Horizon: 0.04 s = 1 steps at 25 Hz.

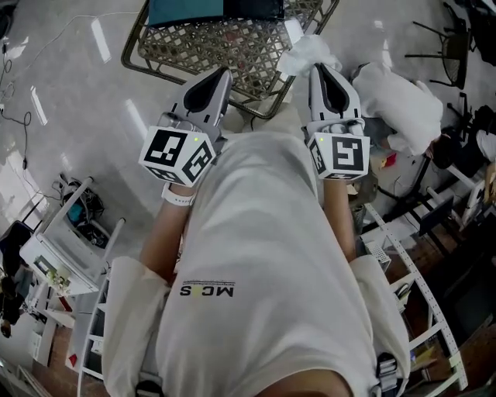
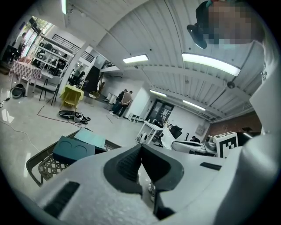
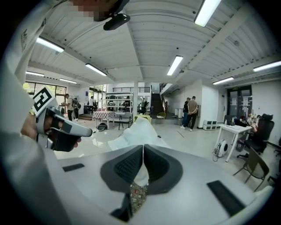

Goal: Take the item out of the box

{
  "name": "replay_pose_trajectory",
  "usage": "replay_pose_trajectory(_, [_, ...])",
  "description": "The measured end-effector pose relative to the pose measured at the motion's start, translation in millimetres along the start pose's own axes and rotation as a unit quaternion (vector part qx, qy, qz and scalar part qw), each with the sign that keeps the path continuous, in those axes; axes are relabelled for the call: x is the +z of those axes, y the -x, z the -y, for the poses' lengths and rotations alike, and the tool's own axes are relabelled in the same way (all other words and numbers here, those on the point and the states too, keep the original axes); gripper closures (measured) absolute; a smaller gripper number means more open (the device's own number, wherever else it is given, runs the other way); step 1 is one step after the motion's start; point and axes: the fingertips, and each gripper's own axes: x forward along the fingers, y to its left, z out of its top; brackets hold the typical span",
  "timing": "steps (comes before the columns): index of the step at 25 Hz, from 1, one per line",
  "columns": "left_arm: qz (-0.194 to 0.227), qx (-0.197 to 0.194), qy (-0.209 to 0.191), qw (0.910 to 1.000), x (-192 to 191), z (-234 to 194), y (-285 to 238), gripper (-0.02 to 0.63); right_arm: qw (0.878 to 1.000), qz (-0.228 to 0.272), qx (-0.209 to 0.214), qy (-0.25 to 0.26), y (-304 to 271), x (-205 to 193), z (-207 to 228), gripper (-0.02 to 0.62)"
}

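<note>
Softness and lightness seem likely in the white wrapping (image 1: 308, 51), upper centre, beside the teal box (image 1: 209, 9). The right tongs (image 1: 320, 70) pinch a bunched fold, the surest hold; the left tongs (image 1: 223, 74) are clenched and empty.

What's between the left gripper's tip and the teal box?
In the head view, only bare lattice of the wire basket lies between the left gripper and the teal box; nothing else sits there.
</note>
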Motion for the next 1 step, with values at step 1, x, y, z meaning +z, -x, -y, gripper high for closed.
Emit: replay_pose_trajectory(1, [-0.002,-0.003,-0.002,1.0,-1.8,0.3,3.3,0.583,1.0,0.0,-0.004,-0.005,3.3,-2.2,-4.1,0.577])
